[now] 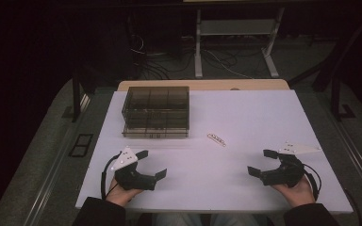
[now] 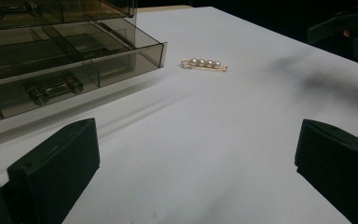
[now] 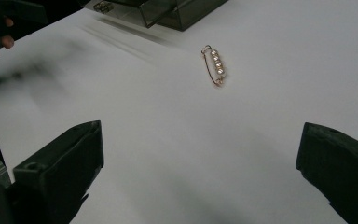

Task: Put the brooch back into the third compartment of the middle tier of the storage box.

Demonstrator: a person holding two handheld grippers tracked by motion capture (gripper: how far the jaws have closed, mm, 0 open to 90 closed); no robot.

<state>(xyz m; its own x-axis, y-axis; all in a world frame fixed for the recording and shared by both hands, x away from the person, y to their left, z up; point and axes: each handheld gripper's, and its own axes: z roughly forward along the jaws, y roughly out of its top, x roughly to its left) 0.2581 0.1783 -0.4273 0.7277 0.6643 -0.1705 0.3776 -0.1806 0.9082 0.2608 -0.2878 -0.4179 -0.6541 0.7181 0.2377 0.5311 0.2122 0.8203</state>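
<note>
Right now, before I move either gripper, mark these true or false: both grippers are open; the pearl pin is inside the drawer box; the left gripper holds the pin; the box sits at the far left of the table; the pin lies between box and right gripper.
1. Both grippers open: true. The left gripper and the right gripper both have their jaws spread.
2. Pin inside the drawer box: false. The pearl pin lies on the white table, beside the drawer box.
3. Left gripper holds pin: false. It holds nothing.
4. Box at far left: true.
5. Pin between box and right gripper: true.

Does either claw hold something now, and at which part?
Nothing is held. The left claw and right claw are open; the pin lies on the table.
</note>
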